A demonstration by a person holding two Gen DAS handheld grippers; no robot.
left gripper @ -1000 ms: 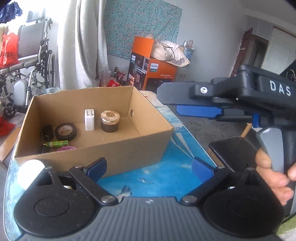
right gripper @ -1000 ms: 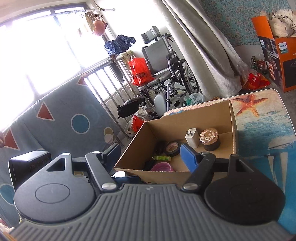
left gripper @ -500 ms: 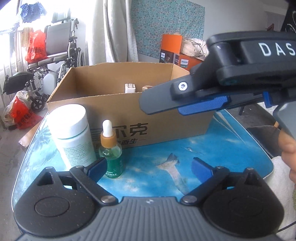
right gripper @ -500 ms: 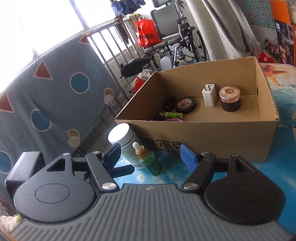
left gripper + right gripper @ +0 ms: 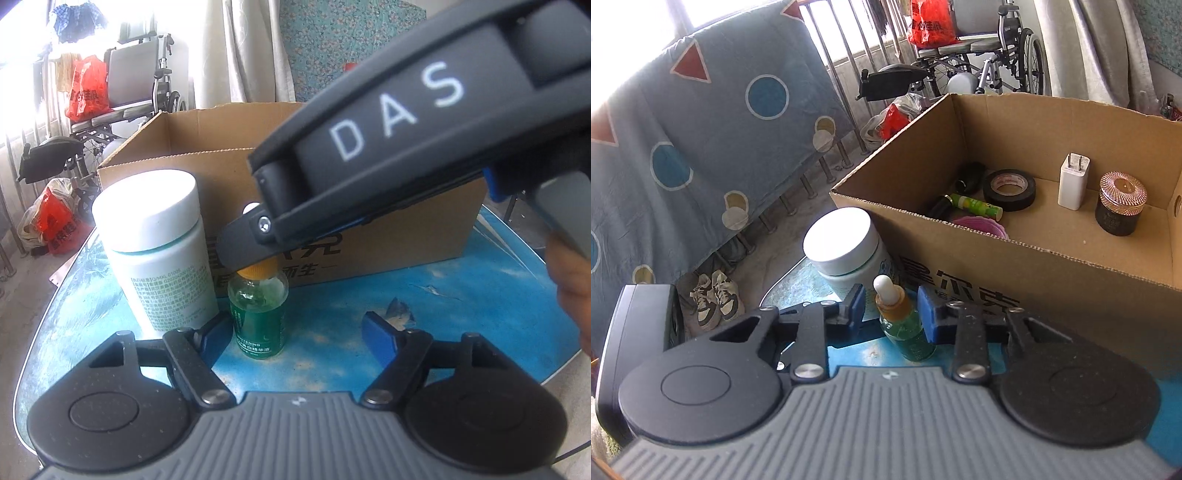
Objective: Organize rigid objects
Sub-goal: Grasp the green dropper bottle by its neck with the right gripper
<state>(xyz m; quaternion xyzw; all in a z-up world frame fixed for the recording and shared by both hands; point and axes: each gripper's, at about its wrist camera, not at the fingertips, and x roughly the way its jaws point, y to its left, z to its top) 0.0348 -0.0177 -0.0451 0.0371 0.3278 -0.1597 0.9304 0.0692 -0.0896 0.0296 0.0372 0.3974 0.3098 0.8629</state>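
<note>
A small green dropper bottle (image 5: 905, 325) with an orange collar stands on the blue table beside a white-capped bottle (image 5: 846, 247), in front of a cardboard box (image 5: 1052, 280). My right gripper (image 5: 892, 312) is open, its blue pads on either side of the dropper bottle's neck. In the left wrist view the right gripper (image 5: 243, 251) reaches over the dropper bottle (image 5: 258, 310), next to the white bottle (image 5: 155, 251). My left gripper (image 5: 299, 332) is open and empty, low near the table.
The box holds black tape (image 5: 1008, 188), a white charger (image 5: 1073, 181), a dark jar with a copper lid (image 5: 1121, 203), a green tube (image 5: 975, 205) and a pink item. A wheelchair (image 5: 979, 55) and a patterned sheet (image 5: 701, 122) stand beyond. Shoes (image 5: 713, 295) lie on the floor.
Both grippers have come down and closer to the two bottles. My right gripper has narrowed and now straddles the dropper bottle's neck.
</note>
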